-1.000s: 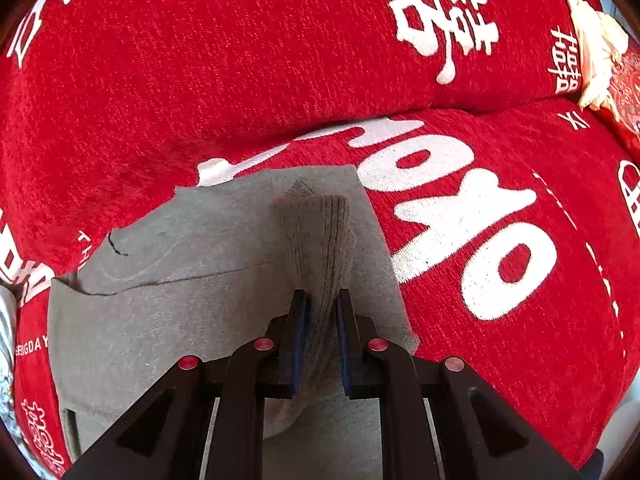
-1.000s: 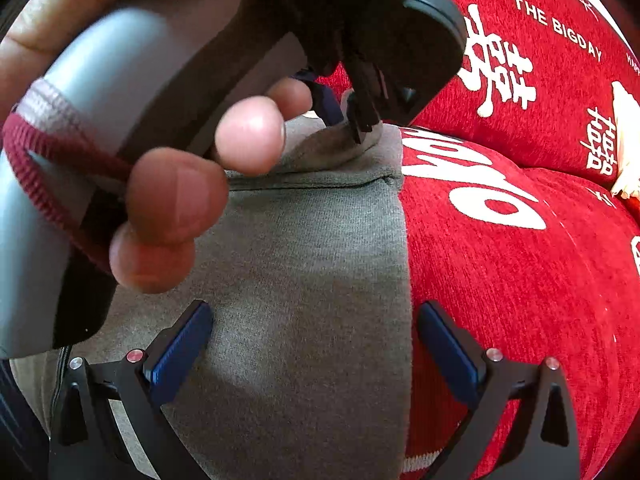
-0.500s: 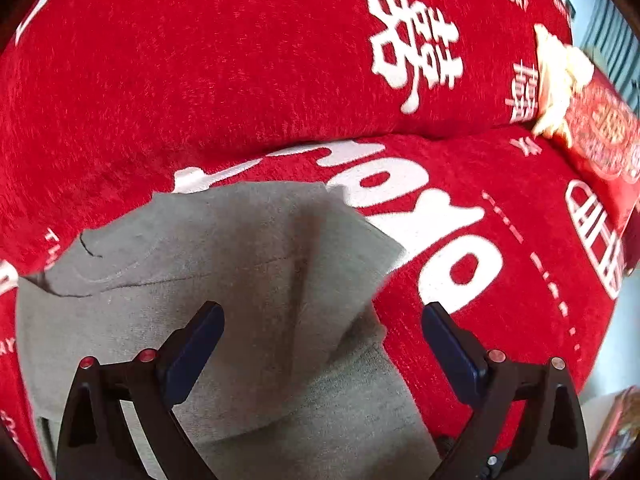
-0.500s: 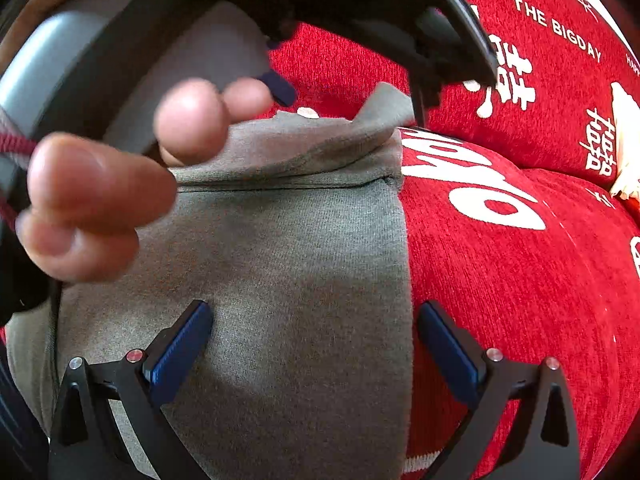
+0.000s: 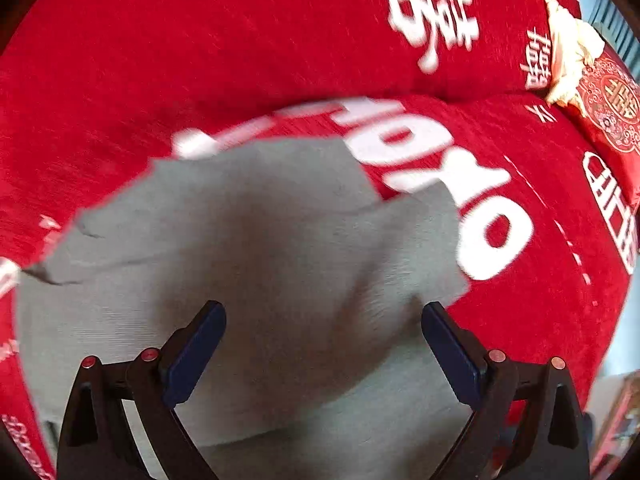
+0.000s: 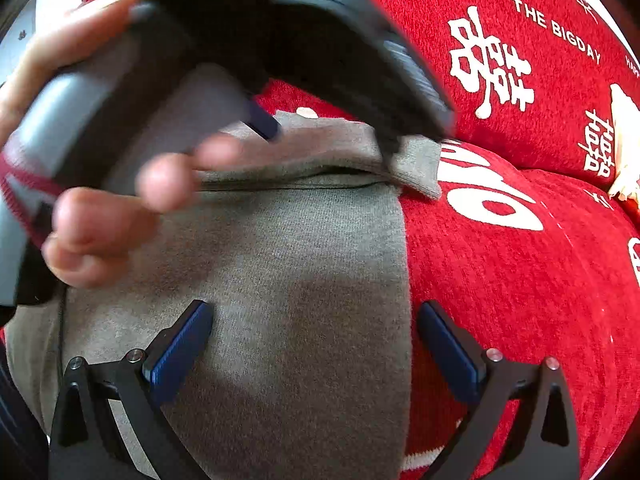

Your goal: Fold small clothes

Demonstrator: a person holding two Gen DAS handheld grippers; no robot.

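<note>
A second ago our left tool (image 5: 323, 354) was pinched on a raised ridge of the grey knitted garment (image 5: 256, 264); half a second ago it had let go, and now its blue pads (image 5: 196, 354) stand wide apart with nothing between them, the view motion-blurred. The ridge has dropped into a loose flap whose corner points toward 2 o'clock over the white lettering of the red chenille sofa cover (image 5: 200, 48). Our right tool (image 6: 314, 354) is spread wide above the cloth just as it was in both earlier frames.

The garment lies on the sofa seat, filling the lower left of the left wrist view from 9 o'clock down to 6. It is a flat, plain grey knit. In the right wrist view the grey knitted garment (image 6: 288, 272) shows a straight vertical edge on its right side and a horizontal fold line across the top, with a turned-over layer above it. At 10 o'clock in that view our left hand (image 6: 100, 216) grips the grey handle of the left tool (image 6: 332, 130), blurred, just above the folded layer. At 2 o'clock in the left view a cream tassel (image 5: 572, 52) rests against a red patterned cushion (image 5: 612, 116).
</note>
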